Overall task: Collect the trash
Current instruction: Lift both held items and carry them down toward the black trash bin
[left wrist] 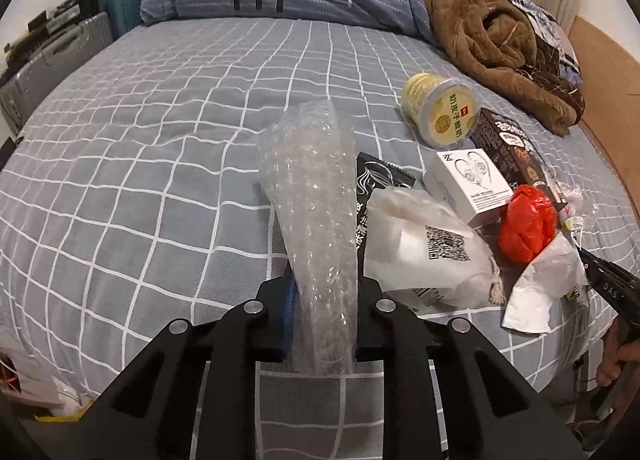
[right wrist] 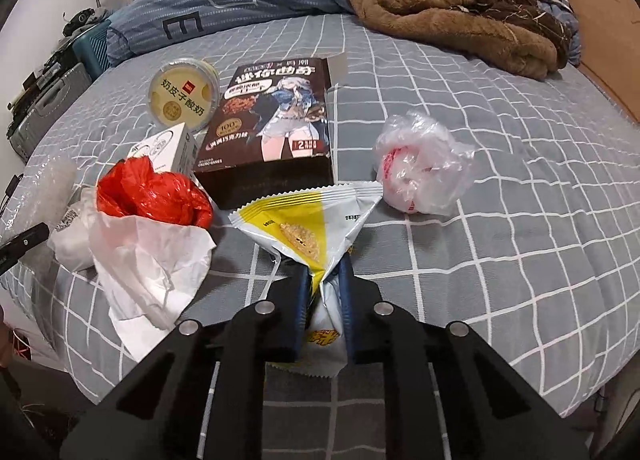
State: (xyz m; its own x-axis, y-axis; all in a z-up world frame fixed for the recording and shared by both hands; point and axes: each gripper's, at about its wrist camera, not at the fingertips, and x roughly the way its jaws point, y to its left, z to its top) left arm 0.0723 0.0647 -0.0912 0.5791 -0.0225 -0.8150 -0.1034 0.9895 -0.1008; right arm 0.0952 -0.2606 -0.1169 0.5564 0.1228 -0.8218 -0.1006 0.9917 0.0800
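A: My left gripper pinches the bubble wrap; long axis points straight ahead over the bed.

B: Right gripper?

A: Clamps the yellow-white wrapper, fanning forward. Cup reads "奶皮子酸奶".

A round yellow yogurt tub lies on the bed; its lid reads "奶皮子酸奶" beside a small red square logo. The dark snack box carries a "100" in a round badge and a "2" on a red tag; its large title is too stylized to read. The blue duvet shows a big letter "E". A white pouch bears a QR code.
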